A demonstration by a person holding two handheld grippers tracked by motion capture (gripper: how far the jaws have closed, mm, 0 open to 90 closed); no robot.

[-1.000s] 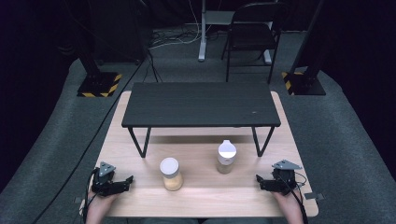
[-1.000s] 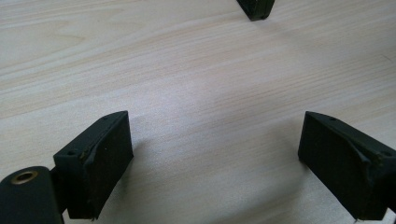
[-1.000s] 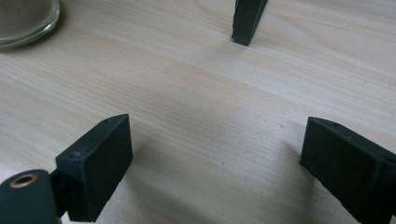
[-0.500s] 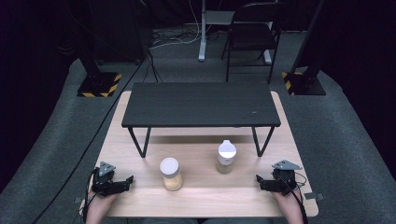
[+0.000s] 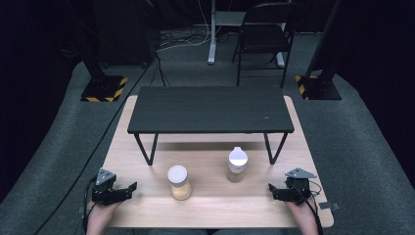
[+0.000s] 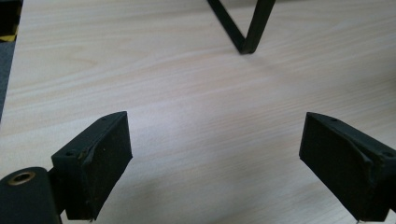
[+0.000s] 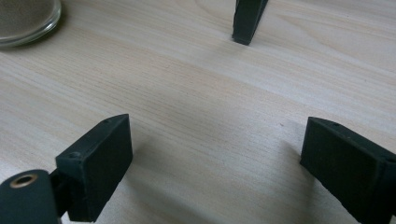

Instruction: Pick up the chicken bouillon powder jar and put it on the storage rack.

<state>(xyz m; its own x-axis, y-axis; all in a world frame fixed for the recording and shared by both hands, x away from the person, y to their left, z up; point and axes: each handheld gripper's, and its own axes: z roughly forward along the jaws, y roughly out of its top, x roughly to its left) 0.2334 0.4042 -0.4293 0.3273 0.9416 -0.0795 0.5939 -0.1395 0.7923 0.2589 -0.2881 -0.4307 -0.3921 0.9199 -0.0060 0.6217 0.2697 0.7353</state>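
Two jars stand on the light wooden table (image 5: 210, 205). One jar (image 5: 178, 182) has a white lid and tan contents and sits left of centre. A second jar (image 5: 237, 164), also white-capped, stands to its right, nearer the black stand (image 5: 210, 110). My left gripper (image 5: 128, 189) rests at the table's front left, open, with bare wood between its jaws (image 6: 212, 163). My right gripper (image 5: 272, 190) rests at the front right, also open and holding nothing (image 7: 215, 163). The glass base of a jar (image 7: 25, 18) shows at the top left of the right gripper view.
The black stand's legs come down onto the table (image 6: 247, 28) (image 7: 247, 21). Beyond the table is grey carpet with a folding chair (image 5: 264, 34), cables and two posts on striped bases (image 5: 103, 88).
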